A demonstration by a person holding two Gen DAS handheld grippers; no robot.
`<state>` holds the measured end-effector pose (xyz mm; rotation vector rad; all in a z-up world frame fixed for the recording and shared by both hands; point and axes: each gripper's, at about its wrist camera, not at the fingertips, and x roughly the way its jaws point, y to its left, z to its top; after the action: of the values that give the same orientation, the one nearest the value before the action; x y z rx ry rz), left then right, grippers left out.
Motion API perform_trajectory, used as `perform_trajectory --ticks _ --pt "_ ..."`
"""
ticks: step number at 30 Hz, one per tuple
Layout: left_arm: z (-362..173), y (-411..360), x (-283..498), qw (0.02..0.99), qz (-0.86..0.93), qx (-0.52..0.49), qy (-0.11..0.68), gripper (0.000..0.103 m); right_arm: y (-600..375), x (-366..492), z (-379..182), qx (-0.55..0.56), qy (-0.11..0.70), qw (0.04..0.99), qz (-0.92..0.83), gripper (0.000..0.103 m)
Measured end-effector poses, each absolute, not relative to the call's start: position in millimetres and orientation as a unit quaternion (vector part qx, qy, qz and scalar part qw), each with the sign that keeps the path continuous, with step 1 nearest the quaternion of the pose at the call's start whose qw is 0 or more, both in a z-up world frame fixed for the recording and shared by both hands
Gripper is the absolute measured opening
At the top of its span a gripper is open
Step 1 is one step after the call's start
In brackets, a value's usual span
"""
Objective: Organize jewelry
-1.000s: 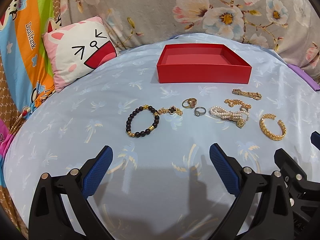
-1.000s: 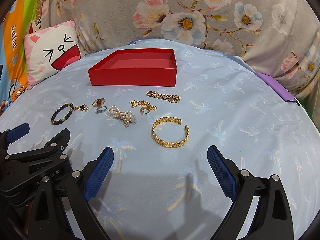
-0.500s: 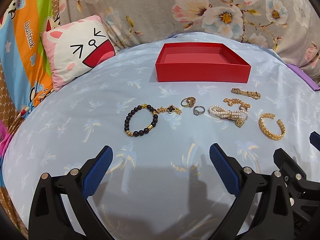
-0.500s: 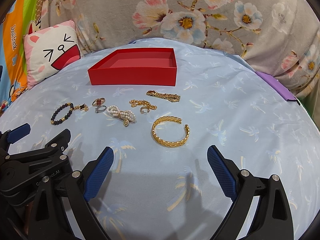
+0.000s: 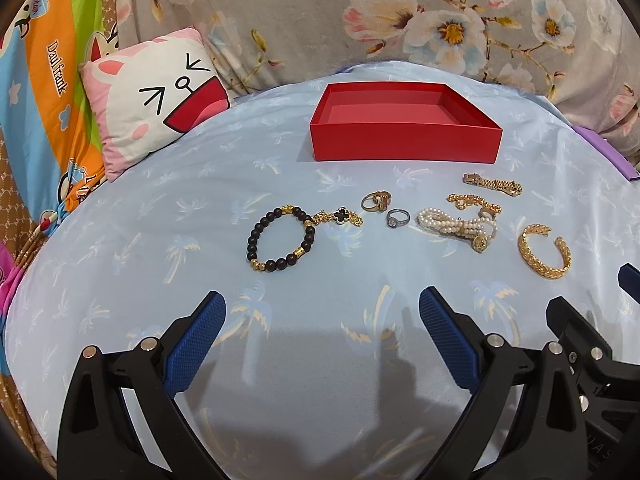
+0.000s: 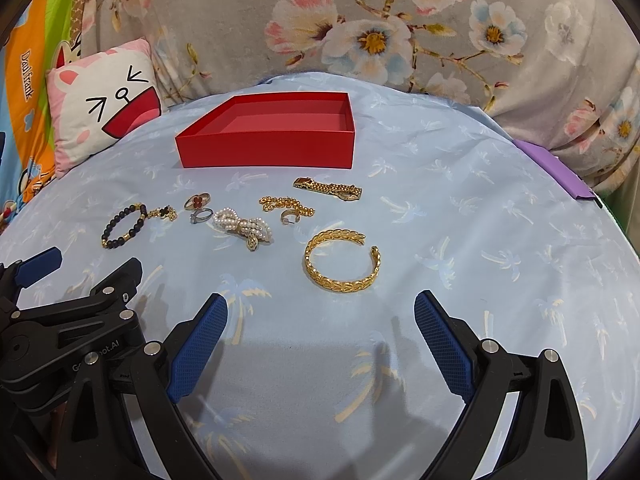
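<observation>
Red box [image 5: 405, 145] lies open on the blue sheet [image 5: 160, 248]. The jewelry lies in a row just in front of the box: bead bracelet [image 5: 280, 240], rings [image 5: 376, 201], pearls [image 5: 456, 226], gold cuff [image 6: 342, 266]. Bare sheet separates this row from both grippers. Left gripper [image 5: 320, 320] and right gripper [image 6: 320, 320] hover with jaws spread, holding nothing. The scene matches the earlier frames but for a slight shift of the left view.

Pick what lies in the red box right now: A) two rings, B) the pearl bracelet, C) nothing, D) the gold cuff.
C: the red box shows only its bare floor, while the pearl bracelet, both rings and the gold cuff lie on the sheet before it.
</observation>
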<state>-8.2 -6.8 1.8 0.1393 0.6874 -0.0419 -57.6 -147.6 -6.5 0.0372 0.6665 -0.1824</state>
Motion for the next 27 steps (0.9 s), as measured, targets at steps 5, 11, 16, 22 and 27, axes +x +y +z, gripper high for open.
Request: perform_trajectory --ticks 5,11,16,22,27 --pt "2.5 -6.5 -7.2 0.939 -0.020 0.068 0.336 0.095 -148.7 -57.8 -6.1 0.019 0.326 0.941 -0.089 0.093" --pt "0.4 -7.7 -8.3 0.939 -0.023 0.066 0.337 0.095 -149.6 -57.3 -5.8 0.019 0.327 0.941 -0.089 0.093" --pt "1.2 -3.7 -9.6 0.939 -0.043 0.051 0.336 0.096 -153.8 -54.8 -8.5 0.037 0.341 0.936 -0.083 0.093" --pt "7.7 22.6 -4.6 0.932 -0.041 0.071 0.353 0.097 -172.4 -38.1 2.5 0.023 0.373 0.925 -0.067 0.093" --pt "9.6 58.1 22.1 0.913 -0.061 0.027 0.403 0.097 -190.3 -5.7 -3.4 0.048 0.413 0.909 -0.023 0.092"
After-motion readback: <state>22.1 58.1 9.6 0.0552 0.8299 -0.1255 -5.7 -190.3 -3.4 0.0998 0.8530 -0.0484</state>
